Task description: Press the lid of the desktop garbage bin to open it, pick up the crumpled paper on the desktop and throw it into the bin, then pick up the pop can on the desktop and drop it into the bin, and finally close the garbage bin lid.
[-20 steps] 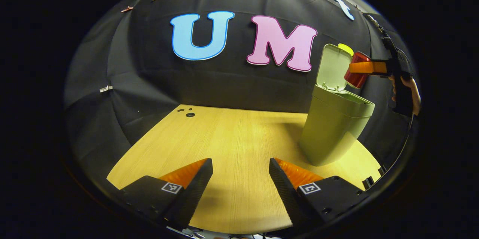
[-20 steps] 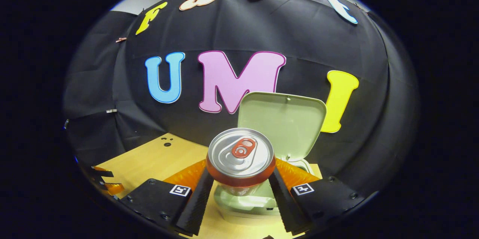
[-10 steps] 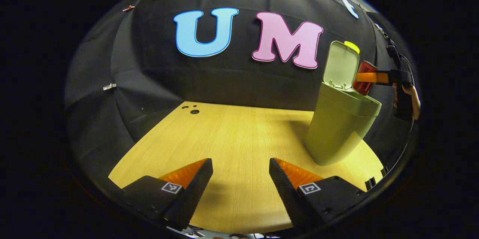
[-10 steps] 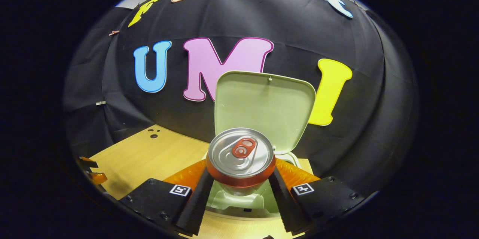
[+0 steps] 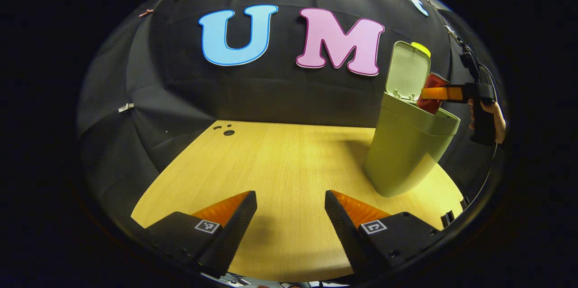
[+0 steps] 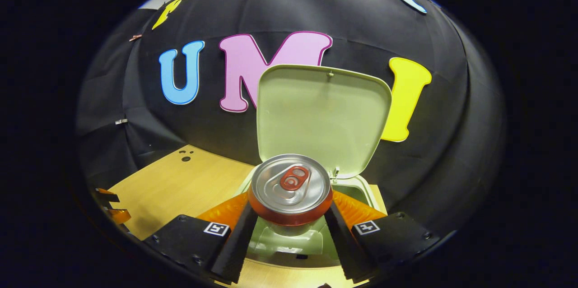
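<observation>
Left gripper view: the left tool (image 5: 291, 220) hangs wide apart over the bare bench (image 5: 280, 161), gripping nothing. At 2 o'clock stands the garbage bin (image 5: 406, 152), lid (image 5: 407, 71) raised; the right tool (image 5: 440, 94) holds the pop can (image 5: 431, 96) at its mouth, seemingly partly inside.

Right gripper view: the right tool (image 6: 291, 229) clamps the pop can (image 6: 291, 188) upright above the open garbage bin (image 6: 289, 243), lid (image 6: 323, 116) at 12 o'clock.

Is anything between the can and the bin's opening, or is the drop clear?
Nothing visible blocks it. The right gripper holds the can directly over the bin opening, and the lid stands upright behind the can, off the opening. In the left gripper view the can's bottom already dips at the rim.
</observation>
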Available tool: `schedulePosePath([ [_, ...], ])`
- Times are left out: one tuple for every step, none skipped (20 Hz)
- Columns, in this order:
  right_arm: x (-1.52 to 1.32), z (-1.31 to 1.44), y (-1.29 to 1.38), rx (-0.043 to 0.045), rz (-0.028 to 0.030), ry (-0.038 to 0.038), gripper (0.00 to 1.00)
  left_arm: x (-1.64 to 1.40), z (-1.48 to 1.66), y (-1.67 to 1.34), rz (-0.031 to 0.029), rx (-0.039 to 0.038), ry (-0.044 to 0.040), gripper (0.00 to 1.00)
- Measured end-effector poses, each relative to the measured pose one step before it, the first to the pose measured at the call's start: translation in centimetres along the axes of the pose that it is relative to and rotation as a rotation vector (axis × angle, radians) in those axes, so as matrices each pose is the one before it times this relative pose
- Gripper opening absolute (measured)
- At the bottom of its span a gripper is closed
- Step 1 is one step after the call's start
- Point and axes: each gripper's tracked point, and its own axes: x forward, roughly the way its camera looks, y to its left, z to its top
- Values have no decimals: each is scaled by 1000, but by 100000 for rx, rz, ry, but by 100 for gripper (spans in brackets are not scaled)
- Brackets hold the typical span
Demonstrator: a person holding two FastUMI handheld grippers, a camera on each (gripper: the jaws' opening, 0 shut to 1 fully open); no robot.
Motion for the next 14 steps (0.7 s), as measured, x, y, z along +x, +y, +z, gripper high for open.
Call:
schedulePosePath([
  [365,-309,112,-3,751,703,86,210,-97,-115,472,-159,389,97],
  [163,-312,82,233,964,537,88,227,-31,-147,704,-237,554,98],
  [179,-148,137,426,876,205,96,167,-1,-138,766,-313,175,97],
  [34,78,14,262,501,-237,96,160,166,-154,807,-395,76,97],
  [-65,291,-96,278,252,-963,99,119,109,-122,891,-448,44,97],
  [-102,410,-59,468,294,-1152,99,-13,118,-110,923,-528,-34,97],
  [-349,534,-48,605,126,-908,98,-75,23,-23,726,-663,60,97],
  [-331,571,-81,453,85,-1106,98,-81,82,-43,477,-688,-148,97],
  [-427,864,-19,154,235,-1673,98,-67,-92,-17,22,-587,-221,97],
  [-476,952,-38,-207,-152,-1776,98,-91,-116,-81,-500,-263,148,97],
  [-514,1006,-221,-425,-495,-1879,98,-206,-337,-218,-1065,267,491,97],
  [-591,1138,-188,-341,-806,-1750,98,-131,-184,-127,-1379,1067,362,97],
  [-493,1063,-303,-149,-1137,-1459,98,-230,-225,25,-999,1623,51,97],
  [-460,1194,-235,157,-1082,-1267,98,-164,6,122,-576,1428,-402,97],
])
